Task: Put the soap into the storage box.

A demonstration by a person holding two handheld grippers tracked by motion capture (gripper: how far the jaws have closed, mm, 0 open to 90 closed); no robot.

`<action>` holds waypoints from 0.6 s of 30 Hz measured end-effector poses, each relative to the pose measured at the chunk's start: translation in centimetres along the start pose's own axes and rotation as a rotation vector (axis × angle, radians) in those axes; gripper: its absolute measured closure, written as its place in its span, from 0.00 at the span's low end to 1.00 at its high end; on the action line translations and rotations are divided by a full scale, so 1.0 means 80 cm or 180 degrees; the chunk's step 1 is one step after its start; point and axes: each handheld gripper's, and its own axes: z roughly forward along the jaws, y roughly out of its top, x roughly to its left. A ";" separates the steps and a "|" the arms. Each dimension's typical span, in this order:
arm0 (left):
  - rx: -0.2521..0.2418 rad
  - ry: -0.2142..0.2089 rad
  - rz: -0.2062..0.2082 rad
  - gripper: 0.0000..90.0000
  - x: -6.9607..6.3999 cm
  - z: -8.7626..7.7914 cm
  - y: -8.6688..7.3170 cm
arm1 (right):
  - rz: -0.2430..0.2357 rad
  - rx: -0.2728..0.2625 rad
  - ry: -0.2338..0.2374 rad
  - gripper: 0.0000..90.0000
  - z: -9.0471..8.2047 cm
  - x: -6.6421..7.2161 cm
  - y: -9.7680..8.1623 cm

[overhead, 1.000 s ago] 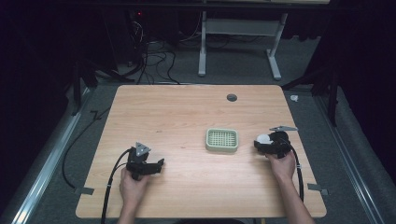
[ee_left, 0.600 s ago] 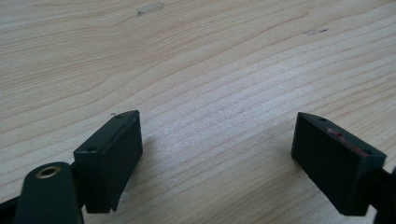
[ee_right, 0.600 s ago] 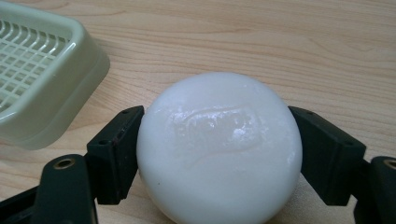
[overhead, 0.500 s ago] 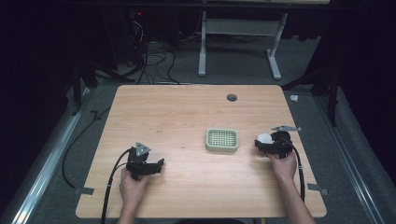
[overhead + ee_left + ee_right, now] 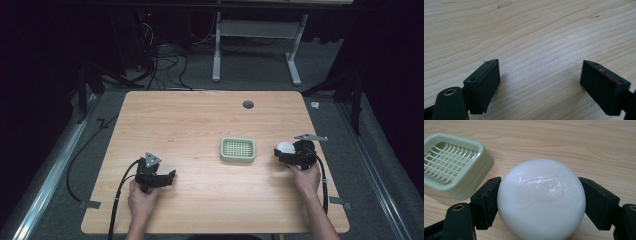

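Gripping a white soap (image 5: 541, 200) between its jaws, the right gripper (image 5: 283, 153) sits just right of the green dish (image 5: 238, 150). The left gripper (image 5: 170, 176), jaws wide apart and empty, rests well left of the dish.

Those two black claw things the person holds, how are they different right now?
The right gripper is clamped on a round white soap bar; the left gripper stands open with nothing between its jaws. The right one sits beside the pale green slotted soap dish; the left one sits apart, over bare wooden table. Both are black, two-jawed and hand-held.
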 end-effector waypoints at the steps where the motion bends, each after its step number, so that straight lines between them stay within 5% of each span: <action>1: 0.0000 0.0000 0.0000 0.19 0.000 0.000 0.000 | -0.0001 -0.0003 0.0007 0.26 -0.001 0.000 0.000; 18: 0.0000 0.0002 0.0002 0.19 0.000 0.000 0.000 | -0.0013 -0.0047 0.0074 0.26 -0.015 0.004 0.005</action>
